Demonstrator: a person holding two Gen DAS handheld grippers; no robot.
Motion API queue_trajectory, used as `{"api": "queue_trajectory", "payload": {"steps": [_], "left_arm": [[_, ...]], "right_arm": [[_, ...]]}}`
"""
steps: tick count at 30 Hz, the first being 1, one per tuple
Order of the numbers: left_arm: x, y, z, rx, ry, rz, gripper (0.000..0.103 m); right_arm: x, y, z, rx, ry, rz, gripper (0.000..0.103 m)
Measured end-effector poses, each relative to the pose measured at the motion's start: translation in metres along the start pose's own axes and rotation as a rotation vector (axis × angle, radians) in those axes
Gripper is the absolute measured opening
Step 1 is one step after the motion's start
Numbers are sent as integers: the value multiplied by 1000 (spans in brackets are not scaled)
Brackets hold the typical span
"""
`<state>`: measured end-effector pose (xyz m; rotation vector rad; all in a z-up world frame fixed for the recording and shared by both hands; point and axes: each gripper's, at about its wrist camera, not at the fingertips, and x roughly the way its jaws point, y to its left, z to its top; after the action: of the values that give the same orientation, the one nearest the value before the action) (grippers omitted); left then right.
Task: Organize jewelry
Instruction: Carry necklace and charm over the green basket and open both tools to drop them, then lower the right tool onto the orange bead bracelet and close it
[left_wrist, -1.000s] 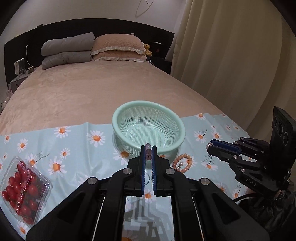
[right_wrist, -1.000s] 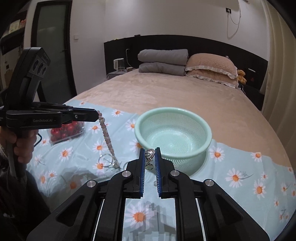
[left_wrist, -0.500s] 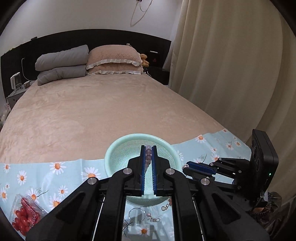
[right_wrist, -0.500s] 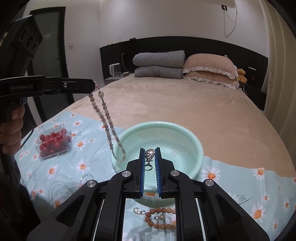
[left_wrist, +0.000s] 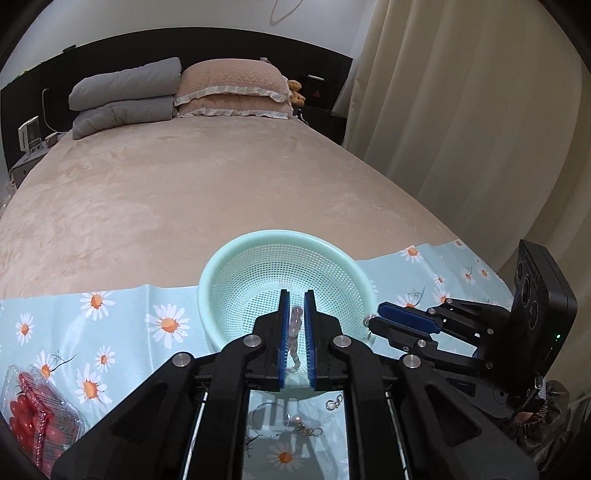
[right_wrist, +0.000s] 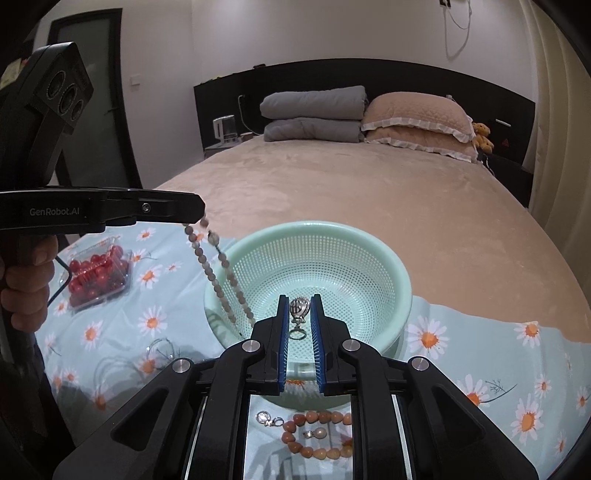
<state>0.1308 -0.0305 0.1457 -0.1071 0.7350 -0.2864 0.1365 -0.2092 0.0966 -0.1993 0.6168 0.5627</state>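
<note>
While the mint basket (right_wrist: 369, 258) sits at the daisy cloth's (left_wrist: 122, 317) far edge on the bed (left_wrist: 184, 192), both claws have just been opening narrowly above it: left gripper (left_wrist: 296, 299) releasing a grey bead necklace (right_wrist: 221, 273), right gripper (right_wrist: 299, 301) a silver pendant (right_wrist: 298, 308).

Bare bedspread (left_wrist: 184, 206) beyond the basket (right_wrist: 400, 291) lay open; the tomato box (right_wrist: 98, 275) crowded the daisy cloth's (right_wrist: 498, 354) left edge.
</note>
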Motion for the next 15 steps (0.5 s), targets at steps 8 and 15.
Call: {"api": "queue_trajectory", "payload": {"steps": [8,15], "left_arm": [[-14,27,-11,-71,-26,58,91],[-10,43,-26,-93,20,111,94]], "right_arm": [[-19,-31,0,126,-64,-94,77],[-16,-40,-7,145,-29,-114,78]]}}
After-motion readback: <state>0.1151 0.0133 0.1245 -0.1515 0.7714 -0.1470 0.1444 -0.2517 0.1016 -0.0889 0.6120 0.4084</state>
